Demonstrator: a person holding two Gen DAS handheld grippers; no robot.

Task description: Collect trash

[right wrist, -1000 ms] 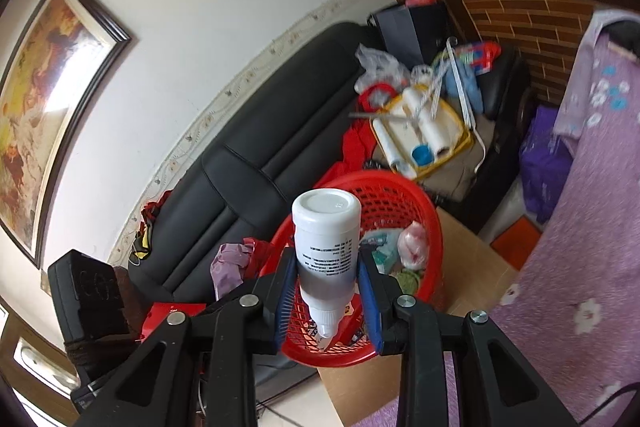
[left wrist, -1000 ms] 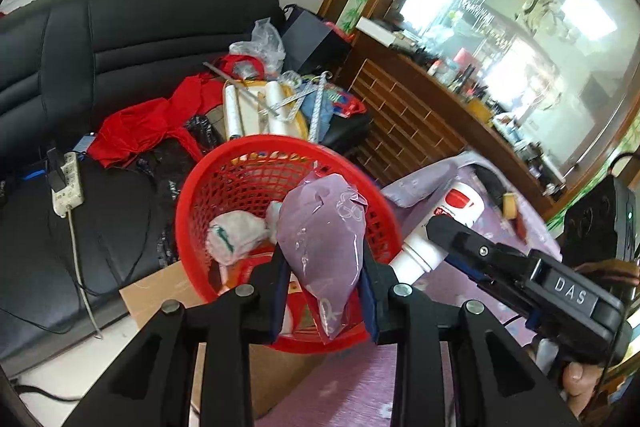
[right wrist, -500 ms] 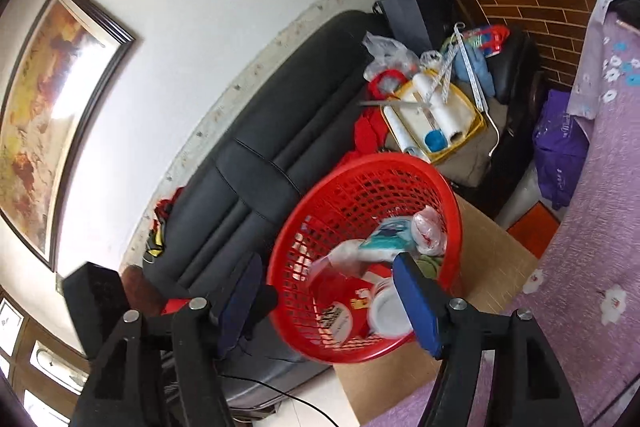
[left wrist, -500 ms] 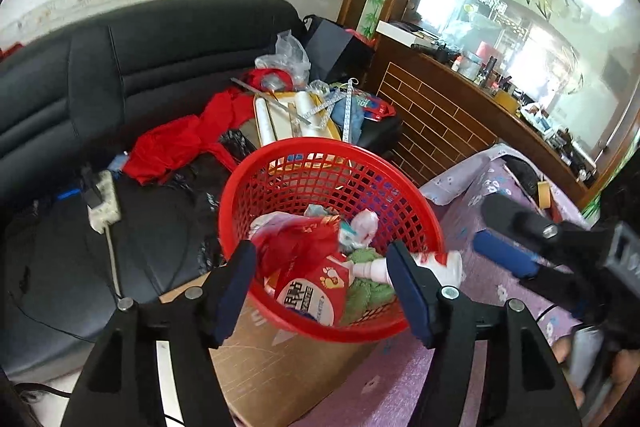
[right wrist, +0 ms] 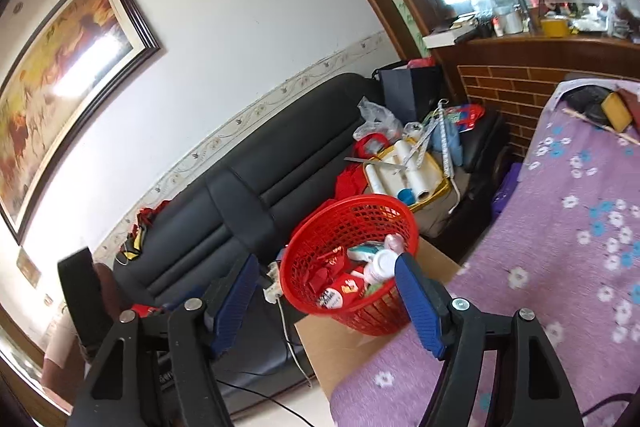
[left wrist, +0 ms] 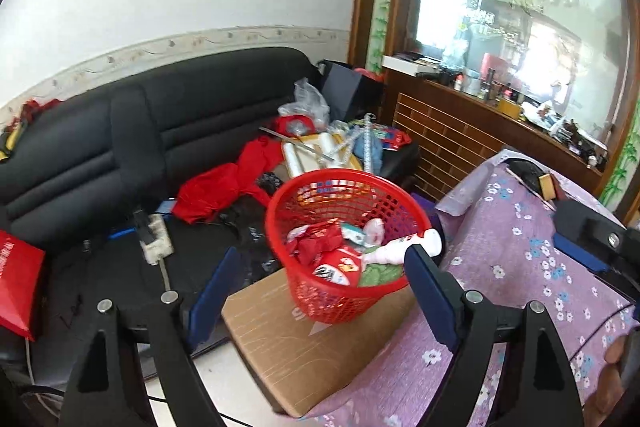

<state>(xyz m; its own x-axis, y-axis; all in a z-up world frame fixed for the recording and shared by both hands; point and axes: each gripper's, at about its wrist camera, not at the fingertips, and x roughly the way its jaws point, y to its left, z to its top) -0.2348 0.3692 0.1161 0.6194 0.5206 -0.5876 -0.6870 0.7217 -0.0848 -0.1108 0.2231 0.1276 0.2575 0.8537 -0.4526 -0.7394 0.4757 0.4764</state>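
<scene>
A red mesh basket (left wrist: 296,201) stands on a cardboard box (left wrist: 304,343) beside the purple flowered table. It holds red wrappers (left wrist: 320,247), a green item and a white bottle (left wrist: 400,251) that leans on its rim. The basket (right wrist: 320,239) and the white bottle (right wrist: 380,267) also show in the right wrist view. My left gripper (left wrist: 320,291) is open and empty, held back above the box. My right gripper (right wrist: 324,301) is open and empty, also back from the basket. The right gripper's blue pad shows at the right edge of the left view (left wrist: 576,255).
A black sofa (left wrist: 120,147) behind the basket carries red cloth (left wrist: 224,183), a power strip (left wrist: 154,239) and a pile of rolls and bags (left wrist: 320,147). The purple flowered tablecloth (right wrist: 560,247) lies to the right. A brick-faced counter (right wrist: 520,87) stands behind.
Both grippers opened: the left let go a purple bag, the right a white bottle, and both now lie in the basket. Both grippers have drawn back from it.
</scene>
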